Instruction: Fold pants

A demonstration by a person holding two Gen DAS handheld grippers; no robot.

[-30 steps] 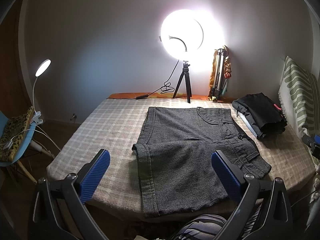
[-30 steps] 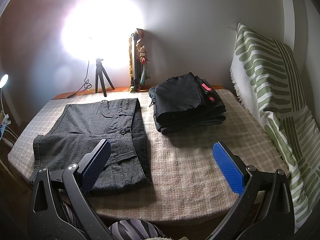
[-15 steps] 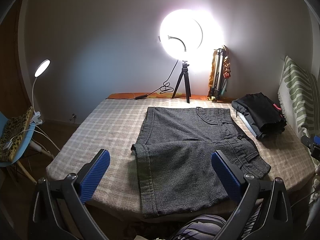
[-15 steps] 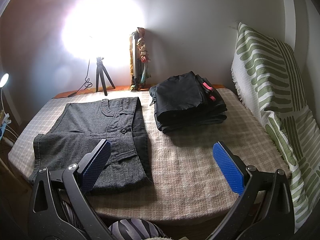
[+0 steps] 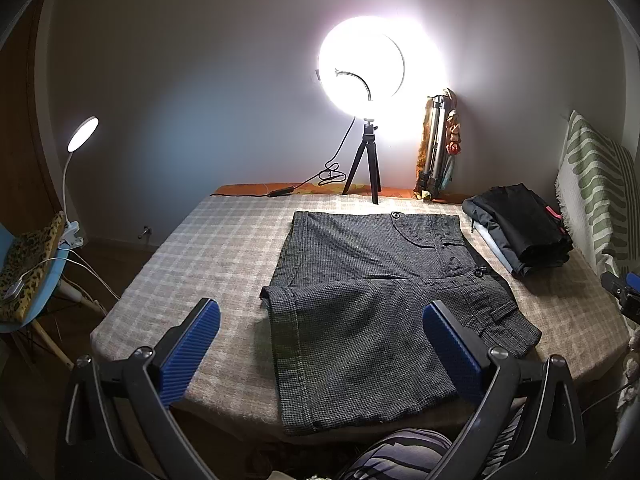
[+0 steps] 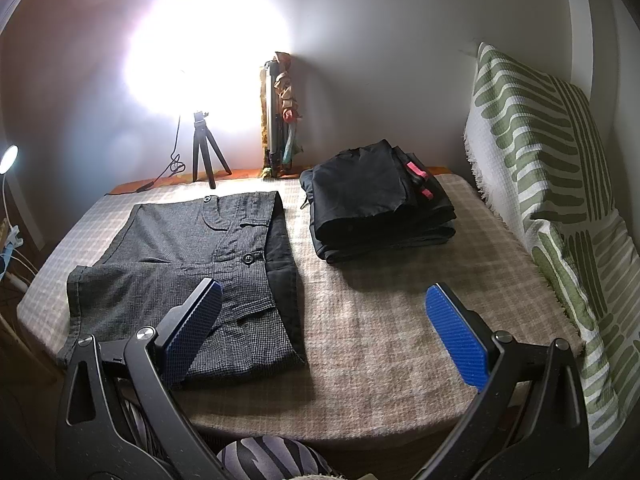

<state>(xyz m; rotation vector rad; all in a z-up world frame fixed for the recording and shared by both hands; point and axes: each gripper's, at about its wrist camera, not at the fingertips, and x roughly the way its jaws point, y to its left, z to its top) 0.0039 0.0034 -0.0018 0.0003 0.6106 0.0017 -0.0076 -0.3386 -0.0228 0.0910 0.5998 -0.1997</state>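
My left claw [image 5: 320, 344] is wide open and holds nothing. My right claw [image 6: 324, 332] is wide open too, and it holds nothing. Both hang above the near edge of the bed [image 5: 224, 248], not touching the cloth.

The pants [image 5: 376, 292] lie flat on the checked bed cover, in the middle of the bed as my left claw sees it. They are short and dark grey, with tiny checks all over. One leg is folded across the other, so the near part lies on top and sticks out a bit to the left. The near hem reaches the edge of the bed. I can see a button [image 6: 248, 258], a pocket flap and a dark black lining along the right side.

A pile of folded black clothes [image 6: 376, 212] sits beside the pants, to their right, apart from them. A bright round lamp [image 5: 362, 66] on a small tripod shines at the far end
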